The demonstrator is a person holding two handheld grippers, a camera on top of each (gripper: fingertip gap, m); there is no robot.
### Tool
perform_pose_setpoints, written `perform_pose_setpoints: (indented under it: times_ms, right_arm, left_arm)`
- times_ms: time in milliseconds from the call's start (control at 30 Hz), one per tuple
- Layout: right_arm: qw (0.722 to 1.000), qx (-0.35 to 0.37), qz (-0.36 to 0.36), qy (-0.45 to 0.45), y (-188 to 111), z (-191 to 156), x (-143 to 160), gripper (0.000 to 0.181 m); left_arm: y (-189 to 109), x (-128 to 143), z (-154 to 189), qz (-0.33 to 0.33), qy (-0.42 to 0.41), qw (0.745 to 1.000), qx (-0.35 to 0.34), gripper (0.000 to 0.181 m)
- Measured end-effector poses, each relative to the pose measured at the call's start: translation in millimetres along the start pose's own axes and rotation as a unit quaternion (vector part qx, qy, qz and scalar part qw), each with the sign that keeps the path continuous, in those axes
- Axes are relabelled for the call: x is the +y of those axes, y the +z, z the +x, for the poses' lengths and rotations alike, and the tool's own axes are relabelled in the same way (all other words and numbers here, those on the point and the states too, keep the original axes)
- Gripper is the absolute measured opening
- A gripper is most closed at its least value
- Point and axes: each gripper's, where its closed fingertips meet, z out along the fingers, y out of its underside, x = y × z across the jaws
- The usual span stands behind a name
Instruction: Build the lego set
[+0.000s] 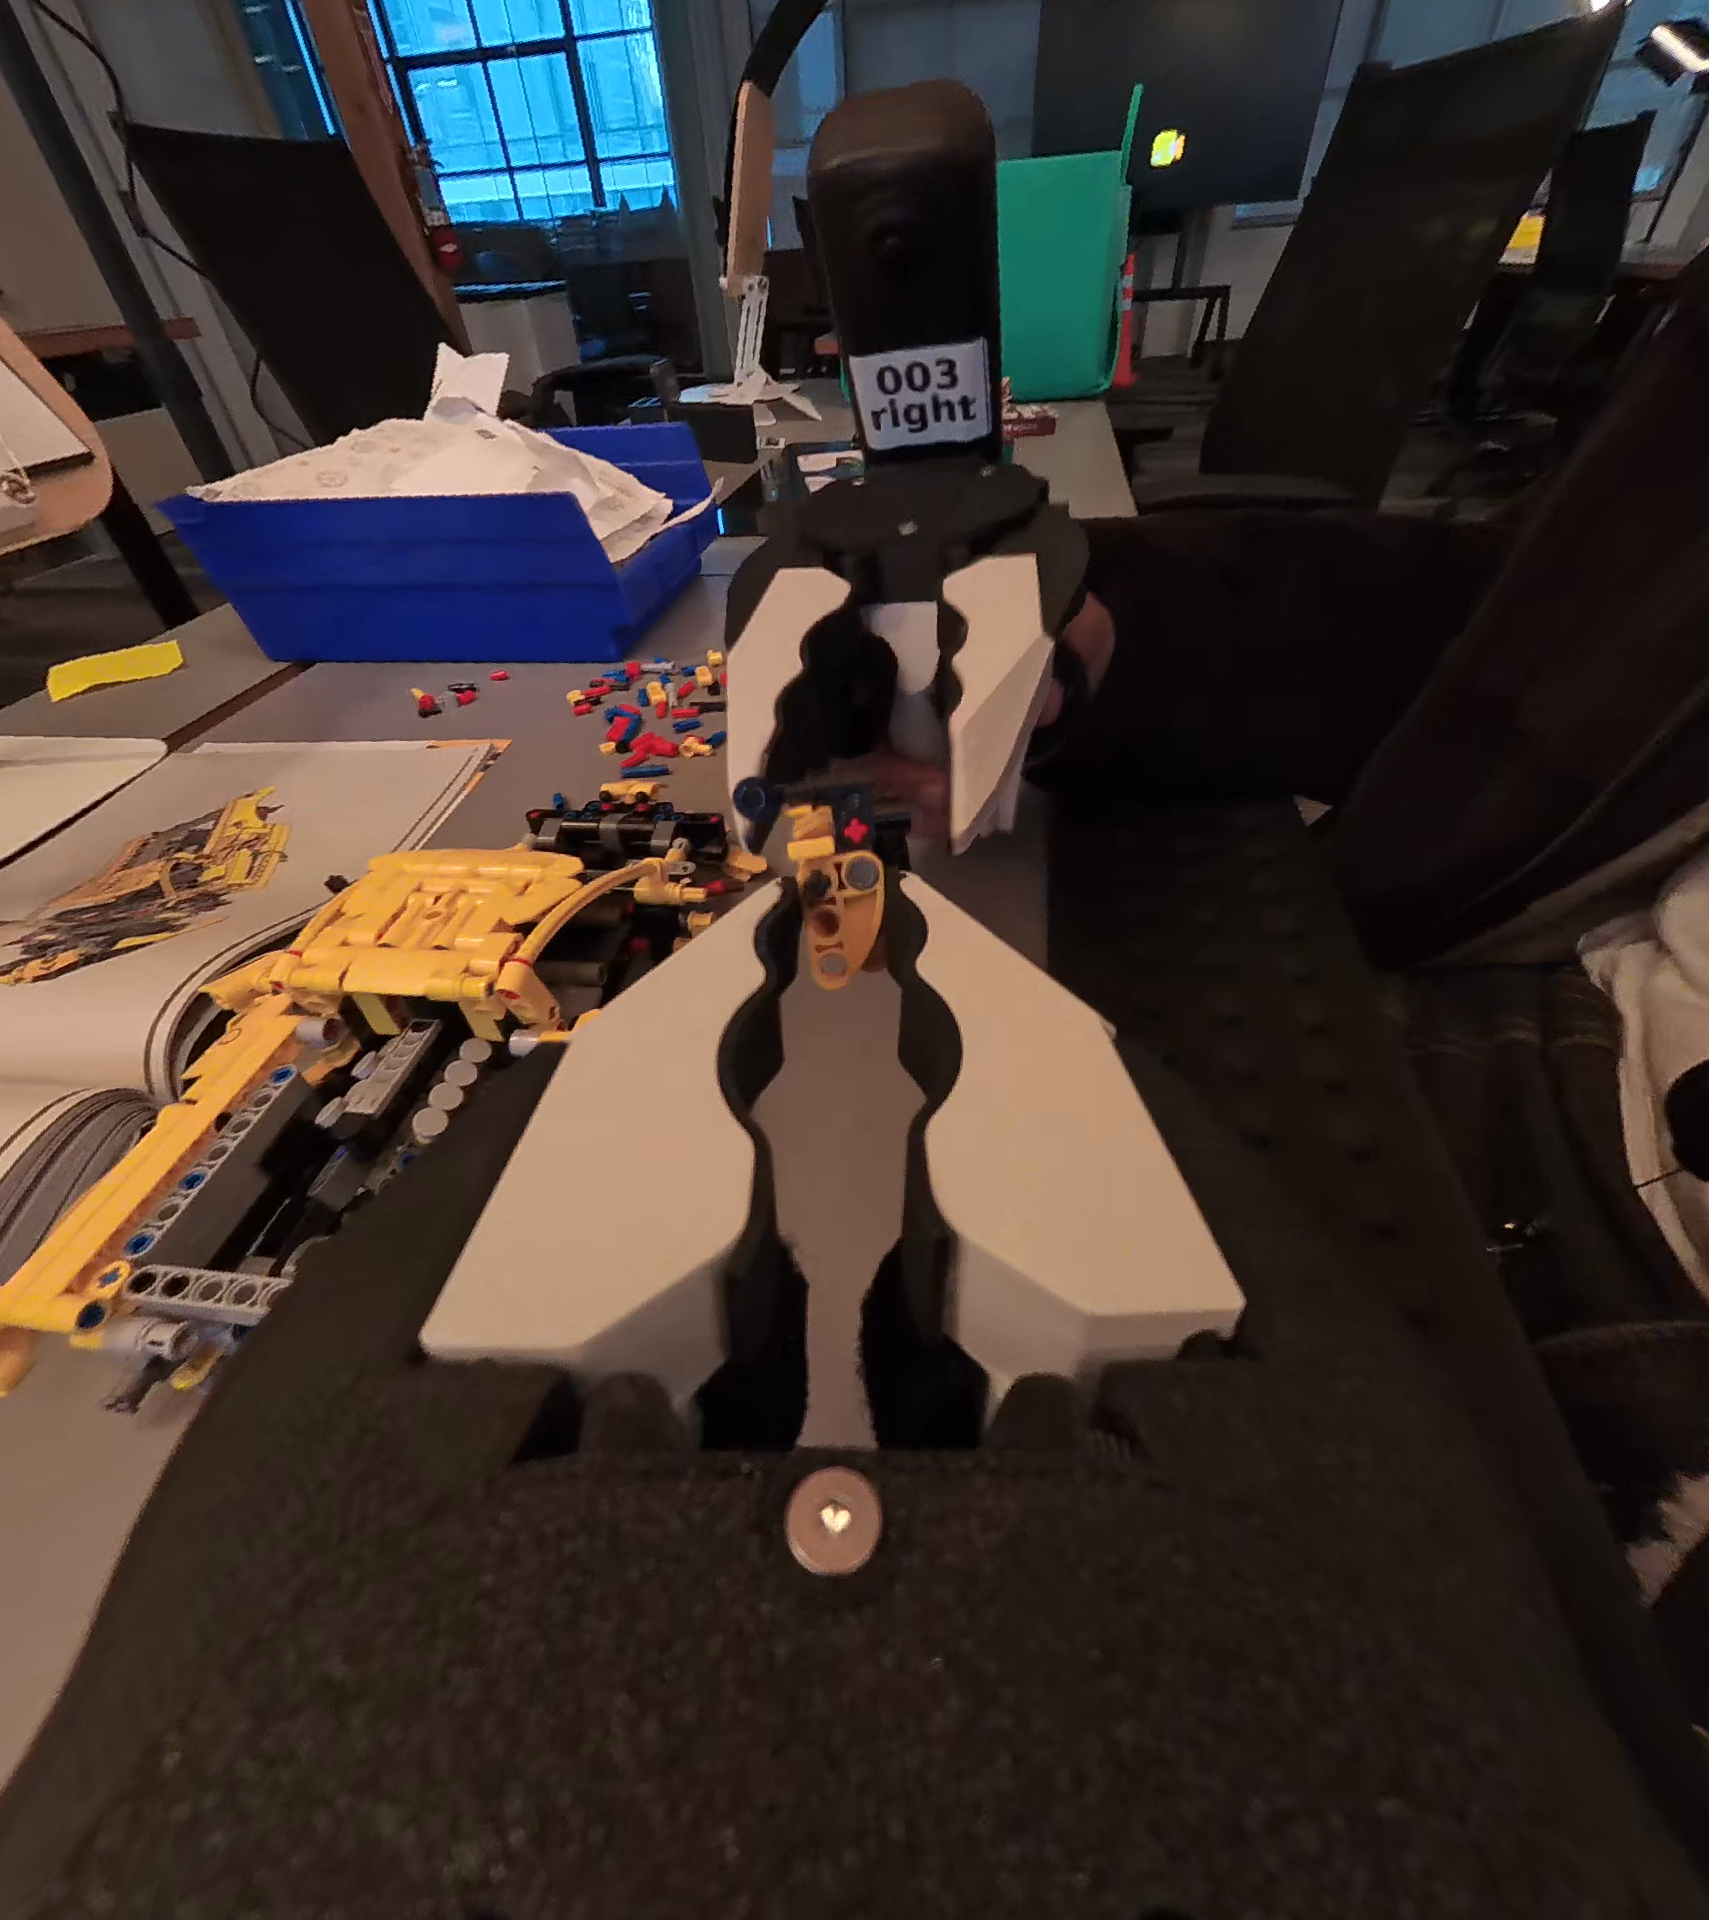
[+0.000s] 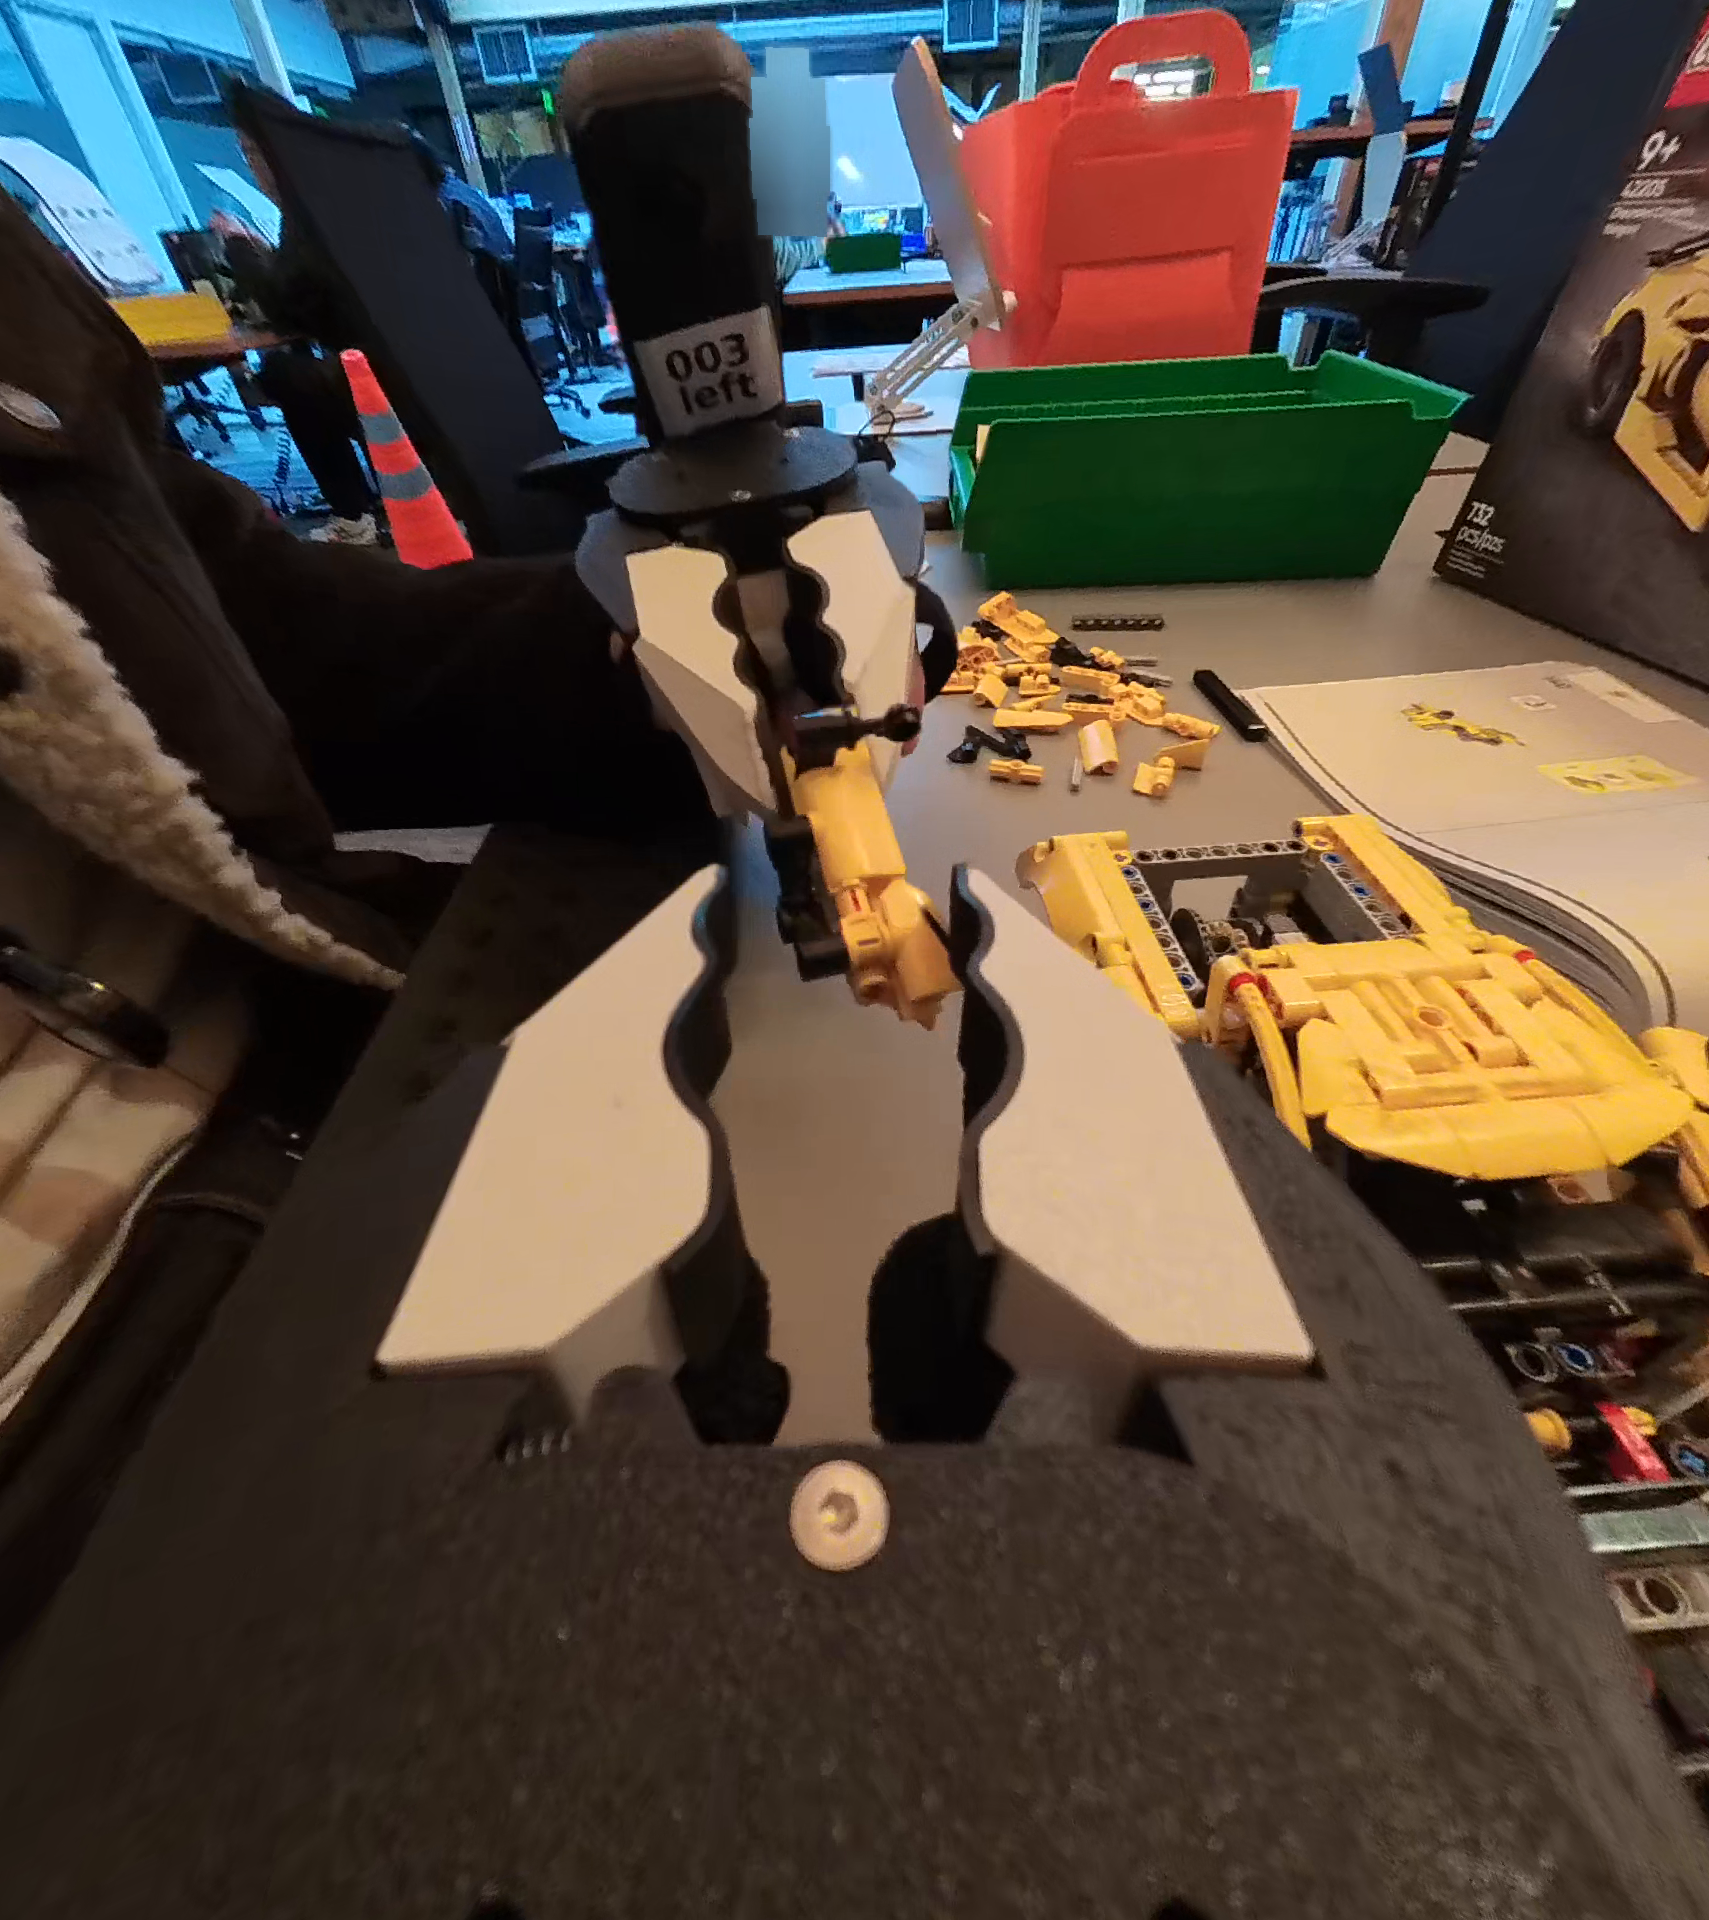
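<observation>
Lego subassembly [image 1: 834, 894], pinched by the left gripper [image 1: 834, 883] beside the spread right gripper [image 2: 834, 914], could twist loose if pushed off-axis.

White handle label [image 1: 917, 395]; printed box [image 2: 1660, 416]

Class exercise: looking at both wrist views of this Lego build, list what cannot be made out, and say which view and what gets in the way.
- Small yellow sub-assembly: left wrist view, its lower end is pinched between the left gripper fingers.
- Right gripper: right wrist view, whether its fingers touch the sub-assembly is unclear.
- Yellow car model: right wrist view, near part hidden behind the gripper body.
- Loose pieces: left wrist view, too small to identify.
</observation>
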Motion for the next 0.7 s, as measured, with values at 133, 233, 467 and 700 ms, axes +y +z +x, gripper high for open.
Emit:
perform_pose_setpoints:
  times_ms: [133,233,467,700]
  right_arm:
    - [1.000,0.002,0.000,-0.001,0,0,0,0.037]
    - [1.000,0.006,-0.007,-0.011,2,0,2,0.035]
    - [0.998,0.026,-0.046,-0.037,8,2,13,0.031]
    - [0.996,0.052,-0.070,-0.014,7,9,18,0.030]
  left_arm:
    - [0,-2,2,0.006,-0.004,1.000,0.007,0.016]
    - [2,2,4,-0.004,-0.003,1.000,0.010,0.016]
    - [5,7,2,-0.021,0.003,1.000,0.002,0.016]
    - [6,14,-6,-0.040,-0.028,0.999,-0.009,0.016]
